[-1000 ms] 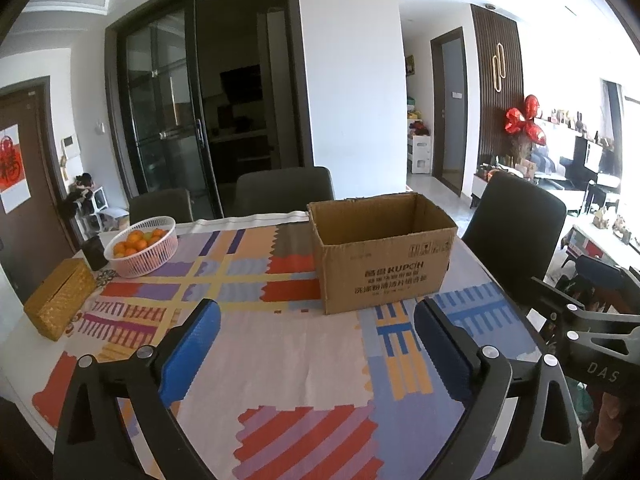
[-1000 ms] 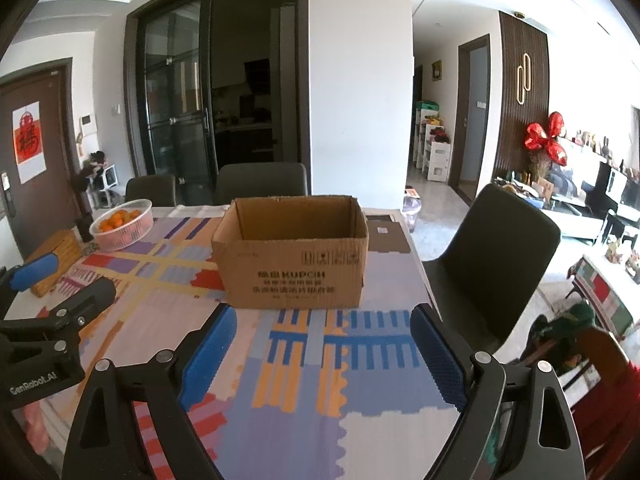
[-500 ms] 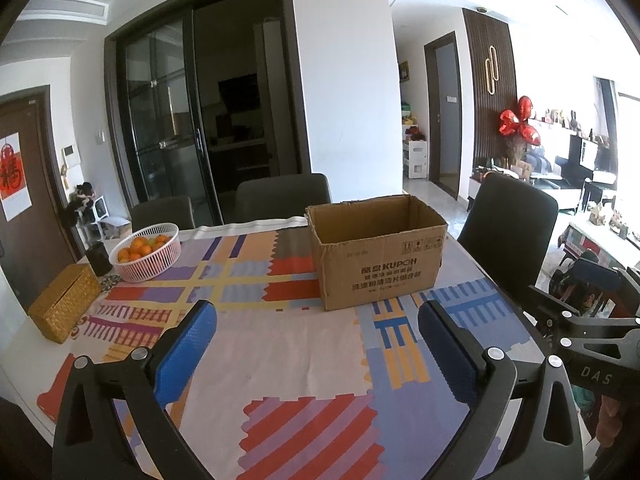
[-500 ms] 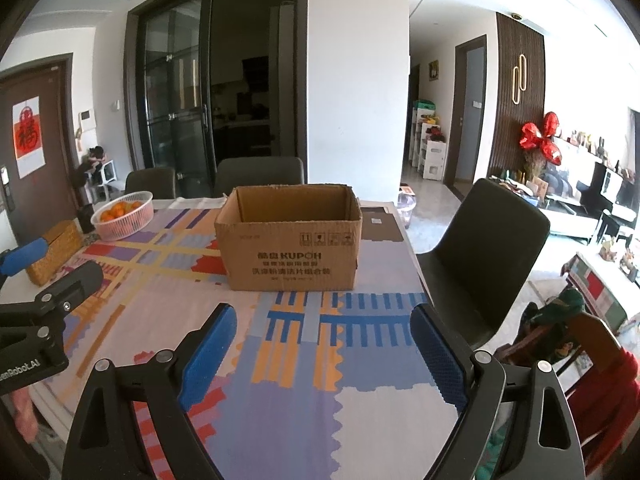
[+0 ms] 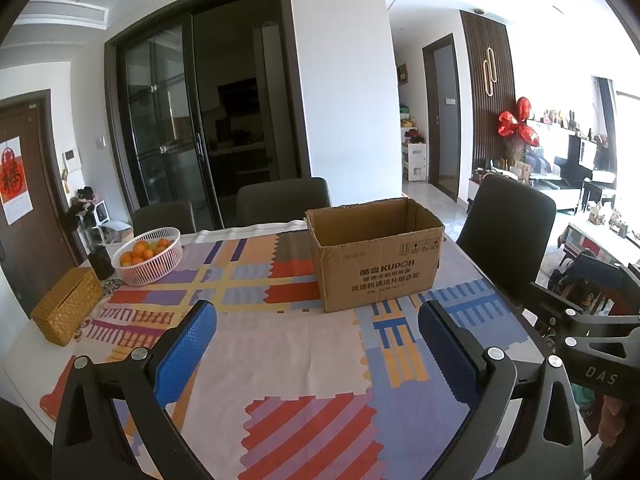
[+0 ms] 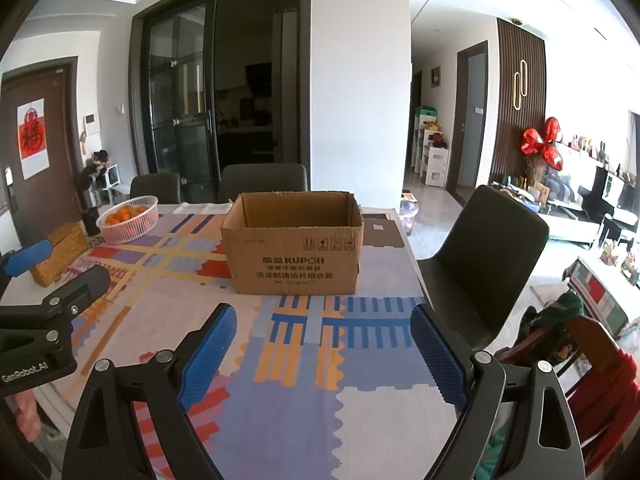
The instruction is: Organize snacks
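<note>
An open brown cardboard box point(image 5: 376, 256) point(image 6: 294, 244) stands upright on the patterned tablecloth point(image 5: 304, 344), its inside hidden from here. No snack packets show in either view. My left gripper point(image 5: 318, 332) is open and empty, held above the cloth well short of the box. My right gripper point(image 6: 322, 336) is open and empty too, also short of the box. The left gripper's body shows at the left edge of the right wrist view point(image 6: 44, 312).
A white basket of oranges point(image 5: 147, 255) and a woven yellow box point(image 5: 67, 305) sit at the table's far left. Dark chairs stand behind the table point(image 5: 282, 200) and to its right point(image 5: 506, 240). The table's right edge point(image 6: 416, 264) drops to the floor.
Both grippers have drawn back and risen a little from the box, so it looks smaller and farther away. Both stay open and empty.
</note>
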A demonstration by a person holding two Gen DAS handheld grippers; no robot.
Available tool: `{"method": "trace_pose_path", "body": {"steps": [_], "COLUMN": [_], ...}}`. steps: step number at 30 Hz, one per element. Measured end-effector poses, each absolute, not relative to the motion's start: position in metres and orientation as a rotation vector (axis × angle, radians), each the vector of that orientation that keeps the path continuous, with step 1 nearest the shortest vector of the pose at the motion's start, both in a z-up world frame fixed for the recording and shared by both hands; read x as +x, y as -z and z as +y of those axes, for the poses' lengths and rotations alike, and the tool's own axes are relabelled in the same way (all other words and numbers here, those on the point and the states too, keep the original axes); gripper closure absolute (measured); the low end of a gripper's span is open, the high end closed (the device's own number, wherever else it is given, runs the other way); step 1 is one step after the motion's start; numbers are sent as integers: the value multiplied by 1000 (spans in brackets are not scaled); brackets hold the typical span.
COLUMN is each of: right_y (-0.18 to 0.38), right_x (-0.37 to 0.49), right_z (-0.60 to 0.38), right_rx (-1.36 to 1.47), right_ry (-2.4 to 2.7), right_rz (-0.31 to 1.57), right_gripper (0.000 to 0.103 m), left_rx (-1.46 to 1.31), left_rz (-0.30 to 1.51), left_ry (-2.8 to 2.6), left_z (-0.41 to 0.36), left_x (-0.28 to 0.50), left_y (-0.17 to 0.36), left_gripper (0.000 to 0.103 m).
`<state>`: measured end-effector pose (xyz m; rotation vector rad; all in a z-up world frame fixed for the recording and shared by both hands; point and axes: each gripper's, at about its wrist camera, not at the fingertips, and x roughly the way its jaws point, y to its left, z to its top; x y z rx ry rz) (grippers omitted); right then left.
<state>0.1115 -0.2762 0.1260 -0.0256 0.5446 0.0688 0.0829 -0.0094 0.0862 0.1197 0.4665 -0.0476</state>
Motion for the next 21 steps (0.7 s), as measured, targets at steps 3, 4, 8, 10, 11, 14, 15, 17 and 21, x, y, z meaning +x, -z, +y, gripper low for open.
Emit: {"method": "trace_pose_path", "body": {"steps": [3,4,8,10,11,14,15,17,21], "right_y": [-128,-129,-132,-133,-133,-134,-133,-133,-135], "right_x": [110,109,107,107,107,107,107,107,106], "right_z": [-277,-277,-278,-278,-279,-279,-279,-278,-279], "right_rx": [-25,-26,-31,-30,-30,-27,-27,-26,-21], "right_ry": [-65,-62,-57,-60,-61,-62,-62,-62,-60], "right_rz": [534,528,516,512,511,509,509,510,512], "right_gripper": [14,14,14,14,14,14,14,14,14], "left_rx": [120,121,113,109,109,112,113,113,111], "left_rz": [462,463,458,454,453,450,450,452,452], "left_ry": [47,48,52,56,54,50,51,51,51], "left_z": [-9,-10,-11,-10,-10,-11,-11,-11,-11], "left_x": [82,82,82,81,81,82,82,82,82], "left_y": [-88,-89,-91,-92,-94,-94,-94,-94,-94], "left_gripper": [0,0,0,0,0,0,0,0,0]}}
